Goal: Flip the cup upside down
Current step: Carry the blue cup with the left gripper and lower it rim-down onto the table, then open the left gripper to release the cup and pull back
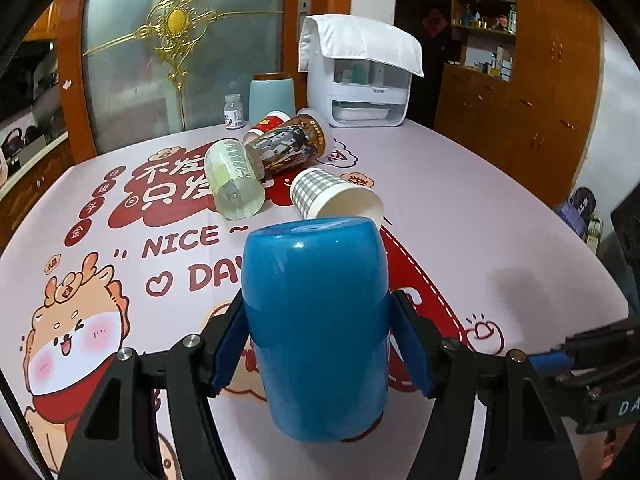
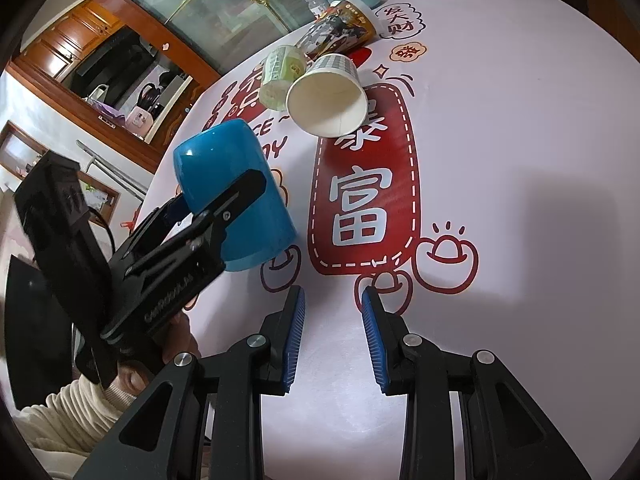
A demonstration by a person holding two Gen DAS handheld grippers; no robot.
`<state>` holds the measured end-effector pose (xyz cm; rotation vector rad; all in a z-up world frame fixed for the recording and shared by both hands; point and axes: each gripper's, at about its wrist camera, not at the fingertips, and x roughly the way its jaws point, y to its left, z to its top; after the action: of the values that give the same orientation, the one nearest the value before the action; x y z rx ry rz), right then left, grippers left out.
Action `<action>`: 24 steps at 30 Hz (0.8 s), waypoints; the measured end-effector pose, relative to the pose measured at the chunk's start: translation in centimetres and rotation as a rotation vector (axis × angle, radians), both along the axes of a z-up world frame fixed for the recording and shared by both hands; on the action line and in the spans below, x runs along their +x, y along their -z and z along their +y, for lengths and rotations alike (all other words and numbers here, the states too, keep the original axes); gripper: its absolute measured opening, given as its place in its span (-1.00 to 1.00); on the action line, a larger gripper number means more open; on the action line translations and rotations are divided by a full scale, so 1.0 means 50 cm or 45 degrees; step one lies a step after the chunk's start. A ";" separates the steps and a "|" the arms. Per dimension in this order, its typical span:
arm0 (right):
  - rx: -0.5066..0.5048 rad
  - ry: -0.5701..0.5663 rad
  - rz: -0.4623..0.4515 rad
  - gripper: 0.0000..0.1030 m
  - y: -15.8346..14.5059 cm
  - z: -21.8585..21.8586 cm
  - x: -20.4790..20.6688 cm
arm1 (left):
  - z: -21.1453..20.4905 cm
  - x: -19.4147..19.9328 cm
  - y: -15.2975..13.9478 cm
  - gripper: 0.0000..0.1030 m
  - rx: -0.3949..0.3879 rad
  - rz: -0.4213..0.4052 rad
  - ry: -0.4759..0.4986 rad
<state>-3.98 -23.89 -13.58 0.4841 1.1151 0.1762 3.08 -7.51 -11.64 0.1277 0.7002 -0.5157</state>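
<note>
A glossy blue cup [image 1: 316, 320] is held by my left gripper [image 1: 320, 312], whose blue pads press its two sides. Its closed base is up and its rim is down, slightly tilted. In the right wrist view the same blue cup [image 2: 224, 168] hangs tilted in the left gripper [image 2: 224, 200], its rim just above the tablecloth. My right gripper [image 2: 333, 312] is open and empty over the table, to the right of the cup; it also shows at the right edge of the left wrist view [image 1: 560, 356].
Several cups lie on their sides beyond the blue cup: a checked paper cup [image 1: 334, 198], a clear plastic cup [image 1: 234, 184], a printed brown cup [image 1: 292, 144]. A white appliance [image 1: 360, 76], a pale blue jar [image 1: 272, 94] and a small bottle [image 1: 234, 111] stand at the far edge.
</note>
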 end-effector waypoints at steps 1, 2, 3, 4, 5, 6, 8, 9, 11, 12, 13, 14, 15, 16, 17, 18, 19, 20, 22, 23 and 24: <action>-0.001 -0.002 0.001 -0.40 0.001 0.001 0.001 | 0.000 -0.007 0.000 0.28 0.002 0.001 0.009; -0.002 -0.004 0.000 -0.40 0.001 0.002 0.001 | 0.000 -0.015 -0.001 0.28 0.009 -0.001 0.017; -0.006 -0.006 -0.002 -0.40 0.001 0.004 0.001 | 0.001 -0.023 -0.001 0.28 0.014 -0.001 0.026; -0.010 -0.009 -0.003 -0.40 0.002 0.005 0.001 | 0.002 -0.031 0.000 0.28 0.017 0.000 0.032; -0.016 -0.013 -0.005 -0.40 0.002 0.007 0.001 | 0.003 -0.039 0.001 0.28 0.021 0.000 0.038; -0.026 -0.018 -0.009 -0.40 0.001 0.009 0.000 | 0.004 -0.047 0.002 0.28 0.023 0.002 0.041; -0.041 -0.025 -0.012 -0.40 0.002 0.013 -0.001 | 0.007 -0.059 0.004 0.28 0.030 0.006 0.046; -0.049 -0.028 -0.013 -0.40 0.002 0.015 -0.001 | 0.009 -0.064 0.006 0.28 0.035 0.012 0.050; -0.060 -0.035 -0.016 -0.40 0.003 0.018 -0.002 | 0.009 -0.074 0.006 0.28 0.046 0.005 0.054; -0.069 -0.039 -0.018 -0.40 0.003 0.021 -0.003 | 0.008 -0.077 0.005 0.28 0.056 0.007 0.058; -0.074 -0.041 -0.019 -0.40 0.004 0.022 -0.003 | 0.007 -0.080 0.005 0.28 0.068 0.007 0.063; -0.082 -0.045 -0.021 -0.40 0.004 0.025 -0.004 | 0.006 -0.082 0.004 0.28 0.075 0.010 0.065; -0.094 -0.047 -0.022 -0.40 0.004 0.028 -0.005 | 0.004 -0.085 0.004 0.29 0.081 0.013 0.070; -0.106 -0.049 -0.024 -0.40 0.004 0.030 -0.006 | 0.003 -0.086 0.002 0.29 0.083 0.015 0.077; -0.123 -0.052 -0.027 -0.40 0.003 0.034 -0.007 | 0.003 -0.089 0.000 0.37 0.083 0.018 0.085; -0.134 -0.054 -0.030 -0.40 0.001 0.036 -0.009 | 0.003 -0.092 -0.003 0.43 0.090 0.015 0.085; -0.145 -0.055 -0.034 -0.40 0.000 0.038 -0.010 | 0.003 -0.094 -0.006 0.45 0.100 0.006 0.078; -0.151 -0.057 -0.039 -0.40 -0.002 0.039 -0.011 | 0.004 -0.094 -0.008 0.48 0.104 0.003 0.077; -0.159 -0.056 -0.047 -0.40 -0.007 0.039 -0.014 | 0.007 -0.095 -0.012 0.55 0.108 0.003 0.075; -0.162 -0.054 -0.050 -0.39 -0.009 0.039 -0.015 | 0.010 -0.097 -0.016 0.59 0.110 0.003 0.071; -0.164 -0.052 -0.053 -0.39 -0.011 0.038 -0.016 | 0.013 -0.098 -0.018 0.63 0.110 0.003 0.070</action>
<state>-4.77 -21.97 -13.05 0.3417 1.0884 0.1480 -1.80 -6.87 -10.72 0.2277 0.7233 -0.5384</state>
